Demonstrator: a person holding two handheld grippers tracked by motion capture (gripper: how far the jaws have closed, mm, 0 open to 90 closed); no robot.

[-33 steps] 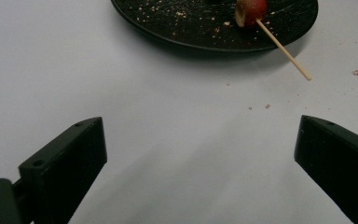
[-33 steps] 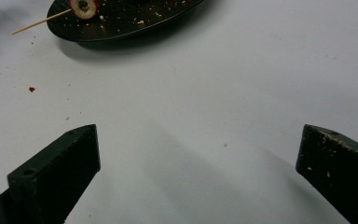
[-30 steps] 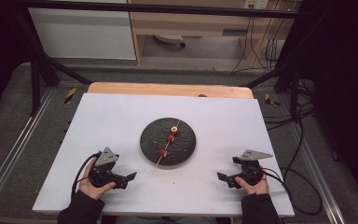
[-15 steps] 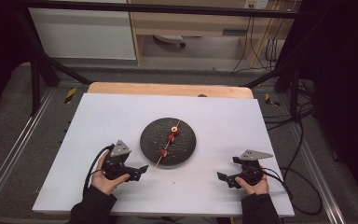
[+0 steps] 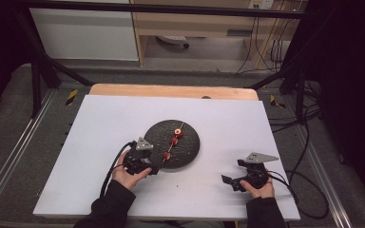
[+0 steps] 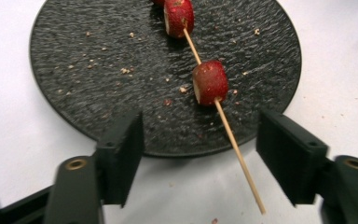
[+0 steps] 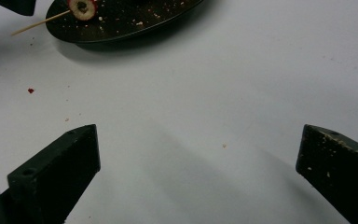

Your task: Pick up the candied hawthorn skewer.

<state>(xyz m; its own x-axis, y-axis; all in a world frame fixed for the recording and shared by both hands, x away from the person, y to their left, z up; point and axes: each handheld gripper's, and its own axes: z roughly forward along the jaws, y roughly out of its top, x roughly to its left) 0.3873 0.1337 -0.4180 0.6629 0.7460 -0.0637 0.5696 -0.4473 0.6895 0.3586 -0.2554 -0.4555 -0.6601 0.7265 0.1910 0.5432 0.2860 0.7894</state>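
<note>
Left hand-held gripper (image 6: 200, 158) spread wide at the plate (image 6: 98, 70) rim, straddling the skewer (image 6: 237, 154) tip. Right hand-held gripper (image 7: 198, 177) wide, well apart from the plate.

Count from my seat:
- One round black plate (image 5: 187, 151) on one white table top (image 5: 100, 128).
- One wooden skewer (image 6: 233, 142) lying across plate.
- Three red fruit pieces (image 5: 174, 141) threaded on skewer in high view; two of them plain in my left gripper view, third cut by frame edge.
- Two tongs in my hands: my left gripper (image 5: 152, 167), my right gripper (image 5: 230, 181), two black jaws each.
- Many pale crumbs on plate, too small to count.
- One red speck (image 7: 30, 90) on table.
</note>
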